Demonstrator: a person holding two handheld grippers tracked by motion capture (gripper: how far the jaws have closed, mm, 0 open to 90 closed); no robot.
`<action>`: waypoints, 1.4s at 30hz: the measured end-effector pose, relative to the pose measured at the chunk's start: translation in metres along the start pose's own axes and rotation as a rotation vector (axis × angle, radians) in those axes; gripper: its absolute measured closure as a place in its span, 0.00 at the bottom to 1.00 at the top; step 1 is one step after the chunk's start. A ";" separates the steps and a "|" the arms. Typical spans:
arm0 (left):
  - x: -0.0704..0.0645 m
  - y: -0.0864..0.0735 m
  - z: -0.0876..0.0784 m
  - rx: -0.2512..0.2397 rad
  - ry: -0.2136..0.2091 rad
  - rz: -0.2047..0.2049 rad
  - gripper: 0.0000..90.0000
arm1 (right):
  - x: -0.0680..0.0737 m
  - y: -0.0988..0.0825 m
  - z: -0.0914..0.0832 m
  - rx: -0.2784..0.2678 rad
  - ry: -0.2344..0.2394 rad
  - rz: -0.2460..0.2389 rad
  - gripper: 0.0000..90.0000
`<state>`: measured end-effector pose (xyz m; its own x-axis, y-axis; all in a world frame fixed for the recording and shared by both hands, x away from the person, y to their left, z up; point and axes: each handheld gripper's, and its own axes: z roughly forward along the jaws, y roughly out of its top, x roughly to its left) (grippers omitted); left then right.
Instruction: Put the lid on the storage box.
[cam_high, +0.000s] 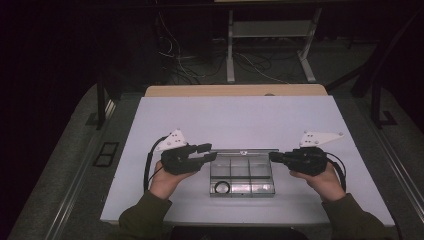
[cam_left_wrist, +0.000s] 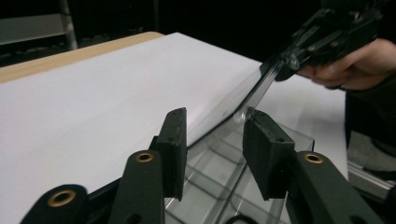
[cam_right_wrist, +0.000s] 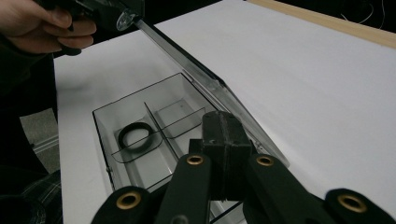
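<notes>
The left gripper (cam_high: 209, 152) is sitting at about nine o'clock from the clear plastic box (cam_high: 242, 176), its jaws pointing toward three o'clock over the box's left end. In the left gripper view its two pads (cam_left_wrist: 173, 144) are standing apart, with the raised clear lid (cam_left_wrist: 243, 98) passing through the gap between them; I cannot tell whether either pad is touching the lid, and nothing is being pinched. The right gripper (cam_high: 272, 156) is reaching in from three o'clock. In the right gripper view its pads (cam_right_wrist: 224, 135) are pressing flat against each other right at the lid's edge (cam_right_wrist: 201, 77), but whether the lid is caught between them I cannot tell. In the left gripper view the same gripper (cam_left_wrist: 287, 63) is meeting the far corner of the tilted lid.

The box is lying near the front middle of the white table (cam_high: 240, 115), between the two hands. It is divided into compartments, and a black ring (cam_high: 222, 187) is lying in the compartment at about seven o'clock of the box. The lid is standing open, hinged along the far long side and tilted up.
</notes>
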<state>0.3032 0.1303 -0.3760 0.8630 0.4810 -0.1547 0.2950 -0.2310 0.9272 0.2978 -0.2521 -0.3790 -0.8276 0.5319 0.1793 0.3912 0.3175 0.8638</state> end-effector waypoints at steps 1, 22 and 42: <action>-0.001 -0.002 -0.001 0.002 -0.001 -0.006 0.64 | 0.000 0.000 0.000 -0.001 0.004 0.001 0.99; -0.010 -0.028 -0.014 0.096 -0.057 -0.033 0.99 | 0.009 -0.017 -0.005 0.026 0.042 0.005 0.99; -0.018 -0.051 -0.004 0.180 -0.092 -0.003 0.97 | 0.020 -0.041 0.002 0.130 0.033 -0.013 0.99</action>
<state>0.2711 0.1372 -0.4192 0.8934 0.4043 -0.1957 0.3590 -0.3809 0.8521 0.2661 -0.2528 -0.4123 -0.8450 0.5014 0.1858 0.4274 0.4245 0.7982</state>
